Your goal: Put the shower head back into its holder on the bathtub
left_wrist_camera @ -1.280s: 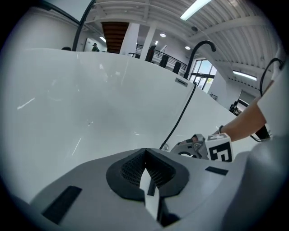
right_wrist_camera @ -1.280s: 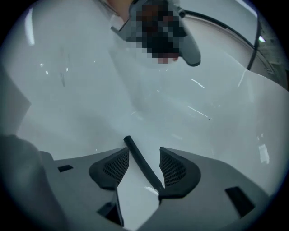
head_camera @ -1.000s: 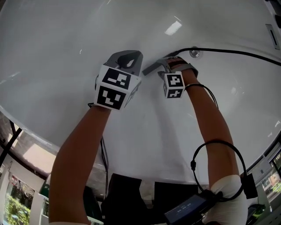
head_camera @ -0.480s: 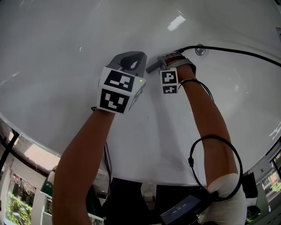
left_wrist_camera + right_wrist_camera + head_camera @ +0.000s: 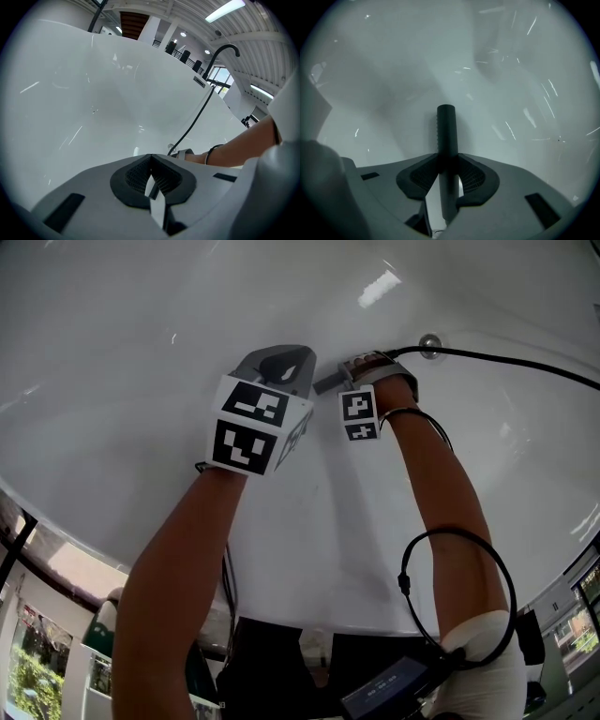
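The right hand-held gripper (image 5: 446,161) has just been closing its jaws, and its own view now shows the pads pressed on either side of a dark round bar, the handle of the shower head (image 5: 446,126). That reads as the pickup made, so the carry to the holder looks like the step ahead; no view shows the holder clearly.

The shower head is low inside the white bathtub (image 5: 141,352), on the right side of the scene. Its handle runs straight out past the jaw tips toward the tub surface, centred between the pads. A black hose (image 5: 506,357) trails away to the far right along the tub wall and will have to follow without snagging.

The left hand-held gripper (image 5: 277,371) hangs just to the left, jaws together with nothing in them, clear of the shower head.
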A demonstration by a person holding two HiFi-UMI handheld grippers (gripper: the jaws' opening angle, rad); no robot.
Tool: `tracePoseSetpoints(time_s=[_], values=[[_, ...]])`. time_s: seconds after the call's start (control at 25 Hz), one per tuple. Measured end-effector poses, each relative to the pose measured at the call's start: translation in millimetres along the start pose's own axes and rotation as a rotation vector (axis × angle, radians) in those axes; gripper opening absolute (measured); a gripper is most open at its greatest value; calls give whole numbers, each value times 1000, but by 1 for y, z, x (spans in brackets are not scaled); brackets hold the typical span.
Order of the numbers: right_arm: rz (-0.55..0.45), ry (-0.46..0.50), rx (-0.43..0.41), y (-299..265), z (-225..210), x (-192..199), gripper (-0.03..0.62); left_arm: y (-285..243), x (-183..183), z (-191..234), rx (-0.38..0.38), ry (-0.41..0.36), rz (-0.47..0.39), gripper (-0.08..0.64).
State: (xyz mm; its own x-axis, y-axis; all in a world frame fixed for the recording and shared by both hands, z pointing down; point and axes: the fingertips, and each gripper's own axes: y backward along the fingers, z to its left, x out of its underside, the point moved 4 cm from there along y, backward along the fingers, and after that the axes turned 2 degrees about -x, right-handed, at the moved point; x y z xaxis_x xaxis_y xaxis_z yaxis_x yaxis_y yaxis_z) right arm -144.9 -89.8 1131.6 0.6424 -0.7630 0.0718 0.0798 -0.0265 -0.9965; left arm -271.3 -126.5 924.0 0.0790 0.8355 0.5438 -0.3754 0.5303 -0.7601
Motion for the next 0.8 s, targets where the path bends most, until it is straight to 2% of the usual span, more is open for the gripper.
tracePoseSetpoints(time_s=[0.16,0.36,0.44,0.52,0.6,0.8], values=[[-29,-49,141,20,-2,2,133,3,-2,-3,-14,-30,-5,15],[-188,-248,430,85,-4,10,132,-3,9,-18,-39,-130,16,16],[-227,-344,551,136,15,19,130,8,2,-49,-44,-176,1,15],[-245,-438,683,220,30,31,130,41,-36,-90,-44,-199,-52,15],[-287,-512,775,294,26,31,130,75,-74,-106,-50,-198,-92,15],[-471,-749,889,350,-18,1,130,93,-99,-47,-50,-115,-140,15]])
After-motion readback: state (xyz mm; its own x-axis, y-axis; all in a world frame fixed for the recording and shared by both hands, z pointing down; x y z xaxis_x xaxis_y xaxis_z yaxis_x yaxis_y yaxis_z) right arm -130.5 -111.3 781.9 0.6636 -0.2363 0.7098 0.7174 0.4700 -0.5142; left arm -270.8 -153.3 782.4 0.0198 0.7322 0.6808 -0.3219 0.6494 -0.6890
